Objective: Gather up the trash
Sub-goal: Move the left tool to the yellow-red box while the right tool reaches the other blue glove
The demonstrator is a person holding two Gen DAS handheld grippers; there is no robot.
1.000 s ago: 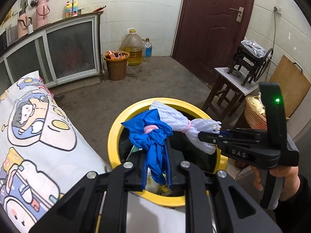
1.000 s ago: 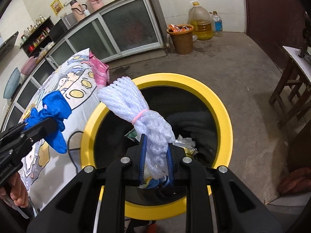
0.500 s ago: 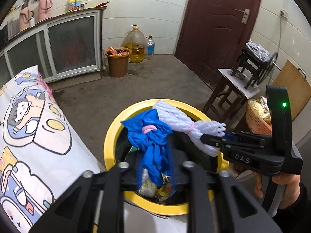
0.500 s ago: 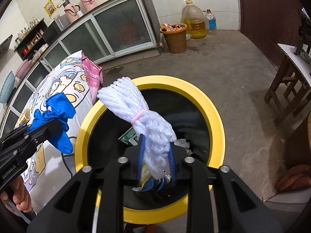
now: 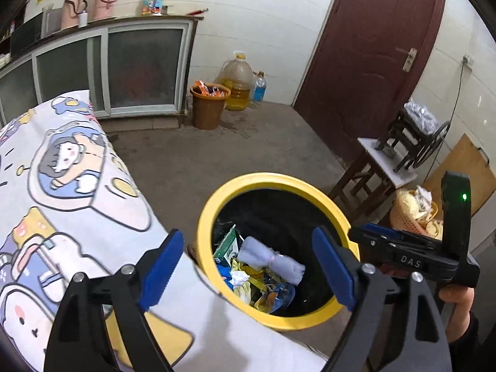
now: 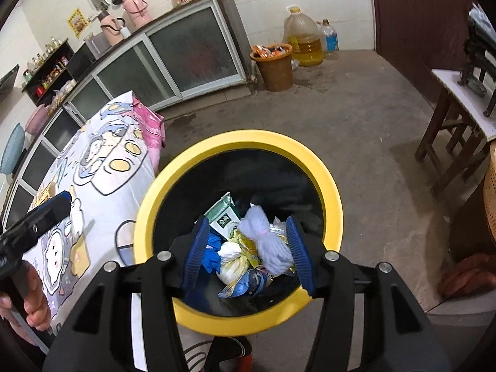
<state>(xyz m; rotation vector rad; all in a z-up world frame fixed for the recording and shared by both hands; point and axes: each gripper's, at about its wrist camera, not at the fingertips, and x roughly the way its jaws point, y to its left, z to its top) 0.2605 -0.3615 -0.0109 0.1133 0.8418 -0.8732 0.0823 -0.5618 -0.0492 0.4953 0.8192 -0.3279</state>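
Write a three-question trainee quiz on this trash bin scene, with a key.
1. True or false: the white foam net bundle lies inside the yellow-rimmed bin.
2. What is pinched in the left gripper? A) blue glove B) nothing C) green packet
3. Fill in: the blue glove lies beside the ____ packet in the bin.

Key: 1 true; 2 B, its jaws are opening with nothing between them; 3 green.

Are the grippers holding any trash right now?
No. Both the left gripper and the right gripper are empty, with jaws opening. The white foam net and blue glove lie inside the yellow bin.
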